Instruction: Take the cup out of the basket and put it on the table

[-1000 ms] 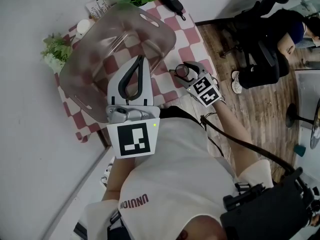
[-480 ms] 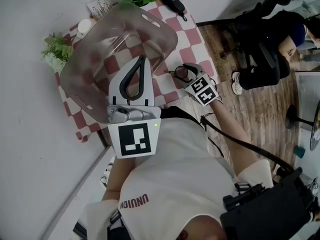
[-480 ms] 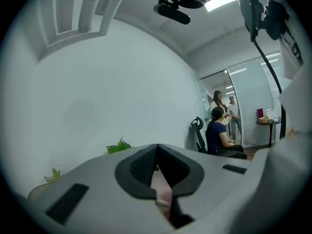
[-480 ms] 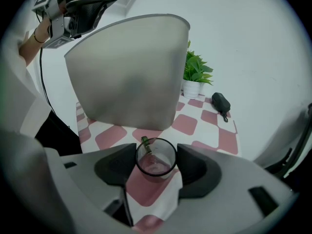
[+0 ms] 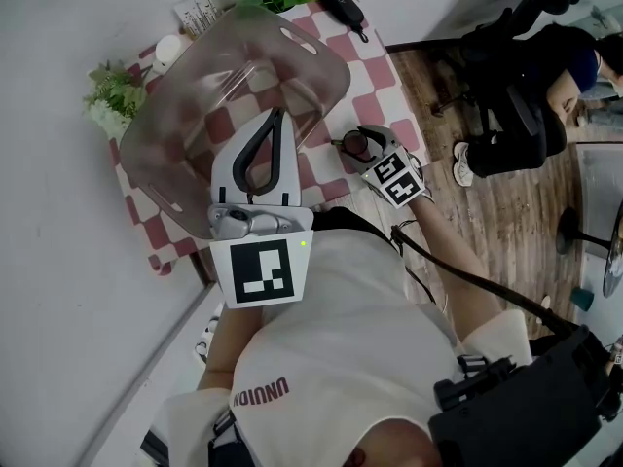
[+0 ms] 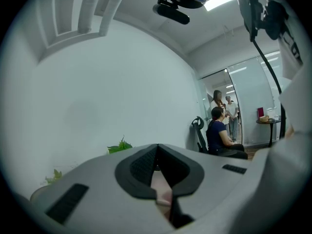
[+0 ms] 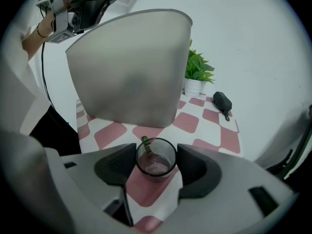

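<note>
A red-and-white checked cloth (image 5: 343,49) covers the table (image 5: 392,105), which stands against a white wall (image 5: 58,261); beside it is a wooden floor (image 5: 506,202). The left gripper (image 5: 274,120) is closed on the rim of the basket (image 5: 195,115), a translucent grey plastic tub with rounded corners, held tilted above the cloth. The 2 jaws of the right gripper (image 5: 356,143) clamp the cup (image 7: 156,157), a small round clear glass, outside the basket near the cloth's edge.
</note>
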{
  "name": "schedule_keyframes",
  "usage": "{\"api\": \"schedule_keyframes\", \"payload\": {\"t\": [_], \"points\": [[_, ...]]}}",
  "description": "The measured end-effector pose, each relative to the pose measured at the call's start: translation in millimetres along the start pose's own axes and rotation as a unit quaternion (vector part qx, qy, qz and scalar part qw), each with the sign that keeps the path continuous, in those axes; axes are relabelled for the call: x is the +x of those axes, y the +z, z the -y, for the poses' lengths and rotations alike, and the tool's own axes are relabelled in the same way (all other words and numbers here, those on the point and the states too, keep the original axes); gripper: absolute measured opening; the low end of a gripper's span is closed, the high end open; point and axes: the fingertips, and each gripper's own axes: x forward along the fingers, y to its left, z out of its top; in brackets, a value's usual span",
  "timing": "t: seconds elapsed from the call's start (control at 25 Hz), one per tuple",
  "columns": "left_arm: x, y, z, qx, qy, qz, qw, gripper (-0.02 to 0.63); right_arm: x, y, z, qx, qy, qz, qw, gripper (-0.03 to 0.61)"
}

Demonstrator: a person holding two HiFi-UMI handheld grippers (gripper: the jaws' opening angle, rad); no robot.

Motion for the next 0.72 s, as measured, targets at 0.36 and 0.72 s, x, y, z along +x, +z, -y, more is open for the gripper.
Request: {"api": "schedule_keyframes", "payload": {"t": [0.36, 0.72], "points": [[-0.5, 1.5, 1.0, 0.0, -0.001, 0.001, 1.0, 0.014, -1.3, -2.9, 0.1, 0.005, 0.005, 0.0, 1.0, 0.281], [-2.1, 0.8, 1.1, -0.003, 0.002, 0.002, 1.0, 0.012, -3.8, -2.8, -2.6, -0.007, 0.012, -0.009, 1.0, 0.281]]}}
